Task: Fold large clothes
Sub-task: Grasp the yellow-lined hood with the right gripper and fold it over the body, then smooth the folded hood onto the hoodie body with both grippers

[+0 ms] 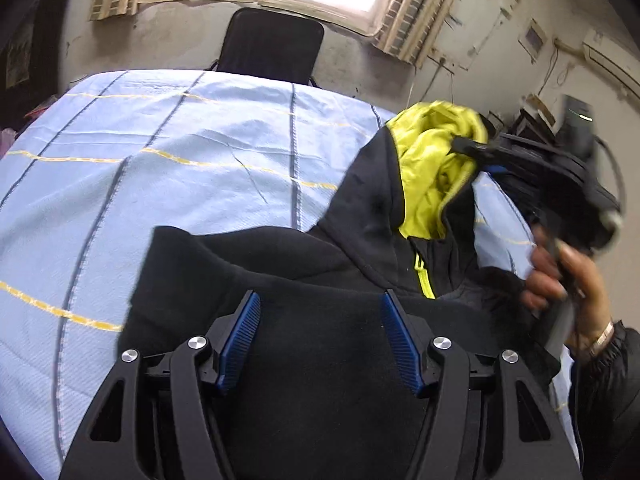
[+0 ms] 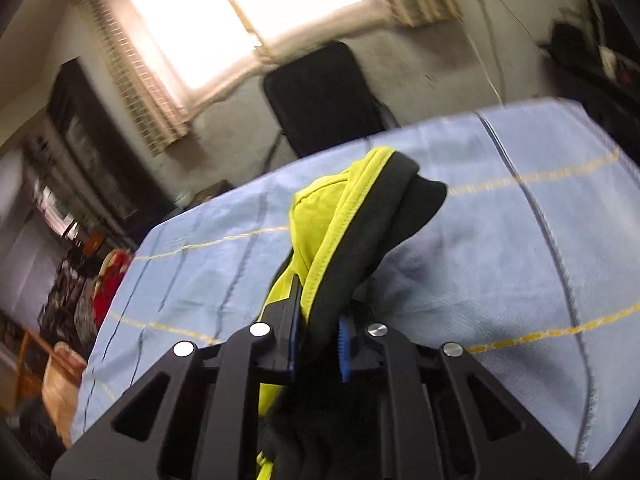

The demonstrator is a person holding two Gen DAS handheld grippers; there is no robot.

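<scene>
Garment: your black fleece hooded jacket with lime-yellow lining [image 1: 320, 280] lies bunched at the near edge of the table, hood raised.
Surface: light-blue cloth with dark and yellow stripes [image 1: 160, 160] covers the table.
Left gripper [image 1: 318, 344]: your jaws stand spread, blue pads apart over the black fleece, not pinching it.
Right gripper [image 2: 318, 340]: your jaws are pressed together on the hood edge, yellow lining and black trim between the pads.
Right hand [image 1: 560, 276]: grips the handle, wristband visible.
Background: black chair back [image 1: 272, 44] beyond the table, under a bright window.

Matt black fleece jacket [image 1: 320, 288] with glossy yellow lining [image 1: 432, 176] on woven sheet [image 1: 160, 200].
</scene>
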